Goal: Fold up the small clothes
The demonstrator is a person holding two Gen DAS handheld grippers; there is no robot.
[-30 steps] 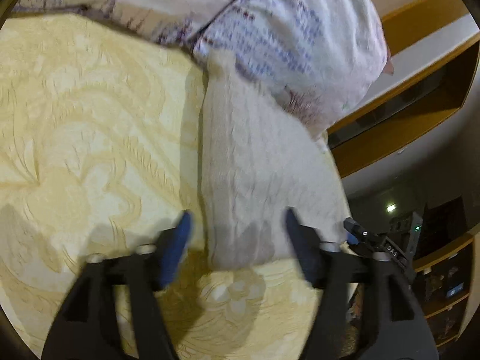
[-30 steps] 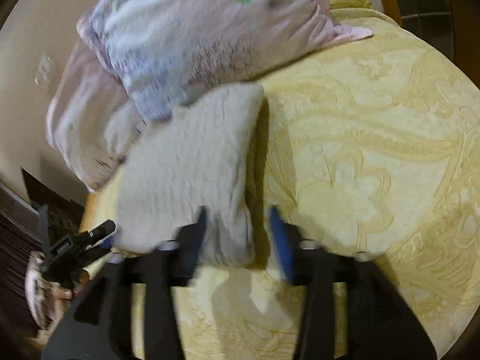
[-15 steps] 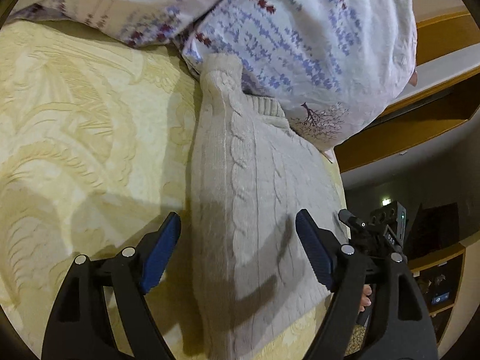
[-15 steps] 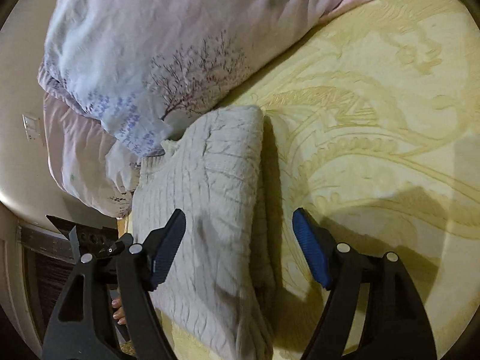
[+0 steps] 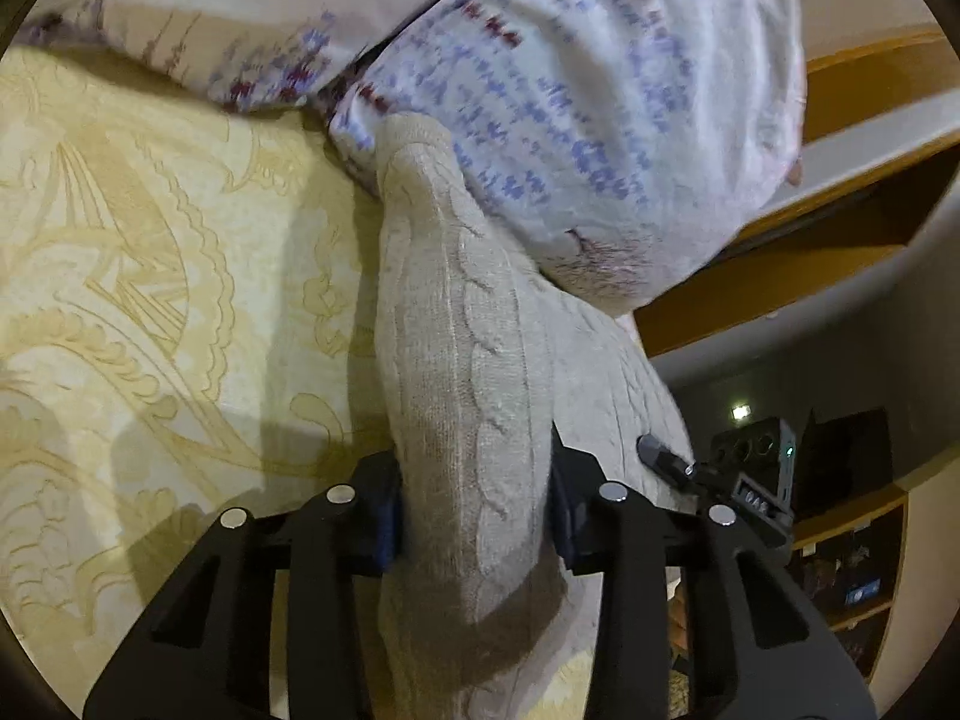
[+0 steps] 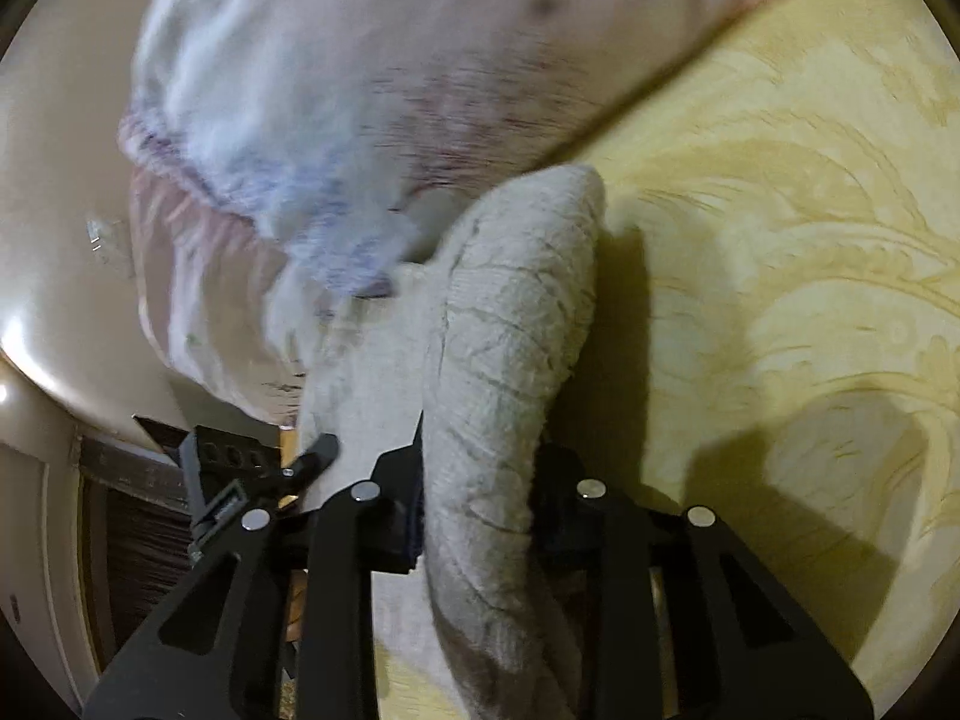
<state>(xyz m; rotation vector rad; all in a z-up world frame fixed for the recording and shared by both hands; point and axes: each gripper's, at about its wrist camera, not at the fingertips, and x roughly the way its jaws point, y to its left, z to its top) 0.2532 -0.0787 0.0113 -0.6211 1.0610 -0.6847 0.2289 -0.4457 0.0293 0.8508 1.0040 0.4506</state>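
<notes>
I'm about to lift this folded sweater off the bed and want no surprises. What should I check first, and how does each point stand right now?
1. Left gripper has just closed, fingers pinching the cream cable-knit sweater: ok.
2. Right gripper has just closed on the sweater's other folded edge: ok.
3. Sweater's far end clear of the floral pillow: not ok, it lies against or under it.
4. All layers caught in each grip: cannot tell.
5. Yellow bedspread left out of both grips: cannot tell.
</notes>
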